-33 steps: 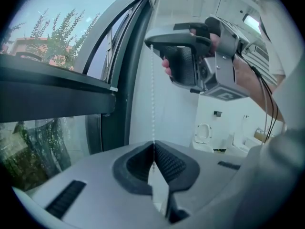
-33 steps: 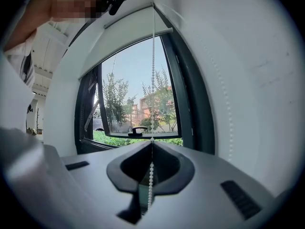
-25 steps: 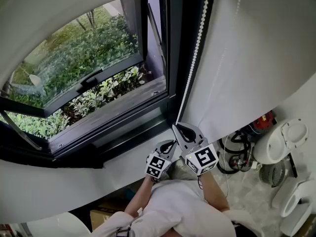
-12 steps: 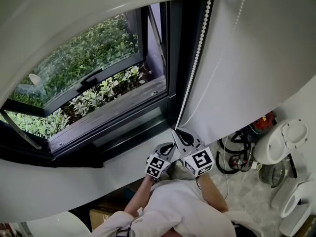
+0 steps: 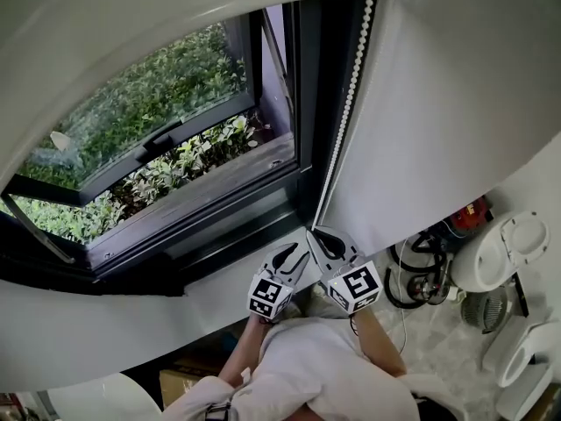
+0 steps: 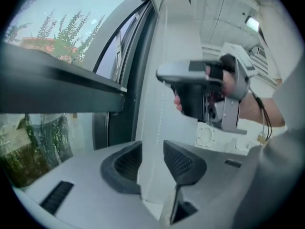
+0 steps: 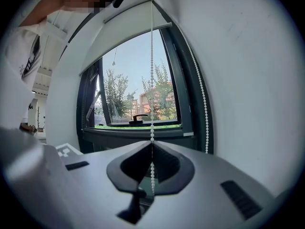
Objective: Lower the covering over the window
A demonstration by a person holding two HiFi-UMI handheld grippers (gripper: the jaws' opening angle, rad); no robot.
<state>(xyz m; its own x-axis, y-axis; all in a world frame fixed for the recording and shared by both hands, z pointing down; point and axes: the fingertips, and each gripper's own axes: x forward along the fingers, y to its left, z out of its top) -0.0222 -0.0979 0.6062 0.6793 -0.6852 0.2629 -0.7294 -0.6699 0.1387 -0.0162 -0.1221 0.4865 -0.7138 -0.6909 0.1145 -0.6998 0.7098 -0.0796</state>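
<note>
1. The blind (image 5: 131, 24) sits at 11 o'clock in the head view. It covers only the top of the window (image 5: 158, 121), and most of the window is uncovered.
2. The chain (image 5: 348, 103) runs straight from 1 o'clock down toward 6 o'clock.
3. The right gripper (image 5: 313, 232), just below centre at 6 o'clock, is clamped on the chain. The right gripper view shows it pinched between closed jaws.
4. The left gripper (image 5: 290, 253) is just beside the right one, at its 8 o'clock. Its jaws have just been opening and stand apart. A faint chain strand seems to pass between them, and neither pad presses it.
</note>
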